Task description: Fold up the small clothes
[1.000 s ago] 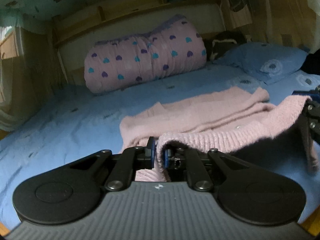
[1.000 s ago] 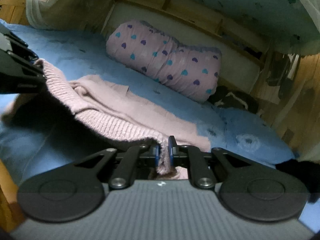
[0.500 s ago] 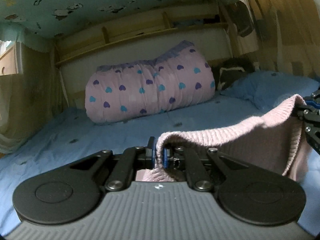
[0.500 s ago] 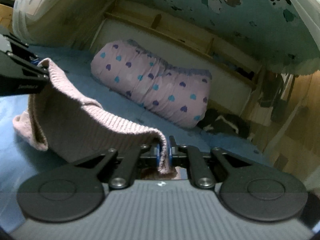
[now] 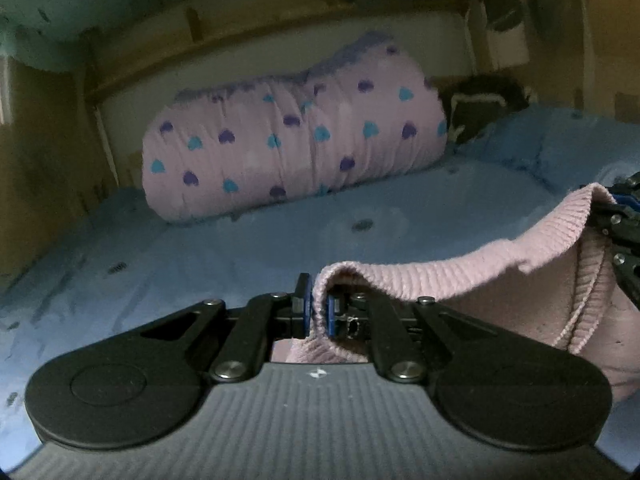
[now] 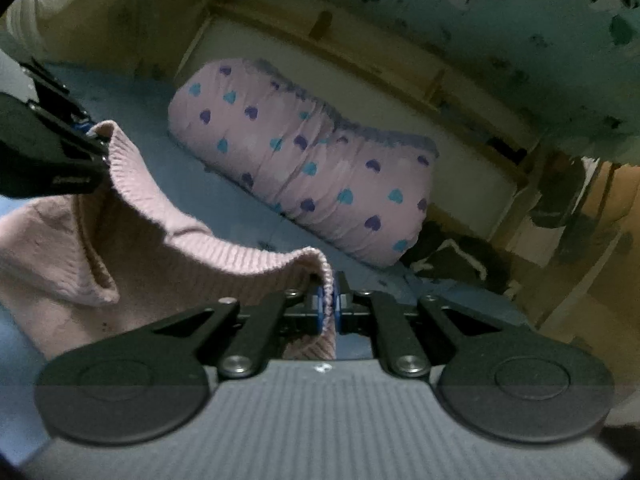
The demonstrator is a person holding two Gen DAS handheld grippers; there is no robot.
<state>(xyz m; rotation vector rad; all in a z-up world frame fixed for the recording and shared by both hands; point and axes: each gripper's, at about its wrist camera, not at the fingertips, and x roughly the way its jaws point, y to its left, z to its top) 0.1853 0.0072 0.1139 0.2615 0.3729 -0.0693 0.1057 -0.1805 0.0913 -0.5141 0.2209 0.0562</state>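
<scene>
While both tools pinch its ribbed hem, the pink sweater (image 5: 460, 272) hangs sagging.

- We see a pale pink ribbed knit garment (image 5: 460, 268).
- We see a pink rolled quilt (image 5: 296, 148) with purple and teal hearts.
- We see a blue bed sheet (image 5: 224, 256).

Blue bed sheet (image 5: 248, 256); heart-print rolled quilt (image 5: 296, 140), blue pillow (image 5: 560, 140) lying on it.
</scene>
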